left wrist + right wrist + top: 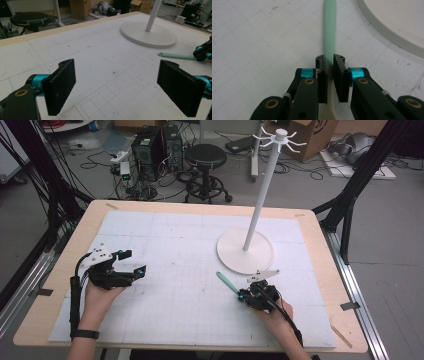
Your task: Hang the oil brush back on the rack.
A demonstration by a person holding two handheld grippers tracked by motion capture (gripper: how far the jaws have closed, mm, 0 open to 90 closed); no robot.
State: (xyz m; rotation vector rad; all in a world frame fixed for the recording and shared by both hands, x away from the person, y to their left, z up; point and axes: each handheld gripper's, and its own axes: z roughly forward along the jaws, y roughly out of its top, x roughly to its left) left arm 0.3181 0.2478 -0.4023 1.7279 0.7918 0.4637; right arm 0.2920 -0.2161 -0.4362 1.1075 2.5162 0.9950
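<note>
Right gripper (329, 65) sits closest to its own camera, its 2 black jaws pinched tight on a slim mint-green utensil (329, 32) w/ a cream-coloured end that runs back under the jaws. Green part sticks out fwd over the white grid mat (257, 40), just beside the rim of the round white base (387, 30). From the high view, right gripper (243, 295) is at the mat's front right, held by the right hand (275, 312), w/ the utensil (226, 282) pointing up-left, tip near the stand's base (245, 252) but not touching. White pole (261, 195) rises from that base to a hooked top. Left gripper (132, 262) is at the mat's left, well apart from the utensil, held by the left hand (97, 297). Its 2 jaws stand wide apart, nothing btw them; mat (107, 75) shows through the gap. Wooden table (85, 227) frames the mat.
</note>
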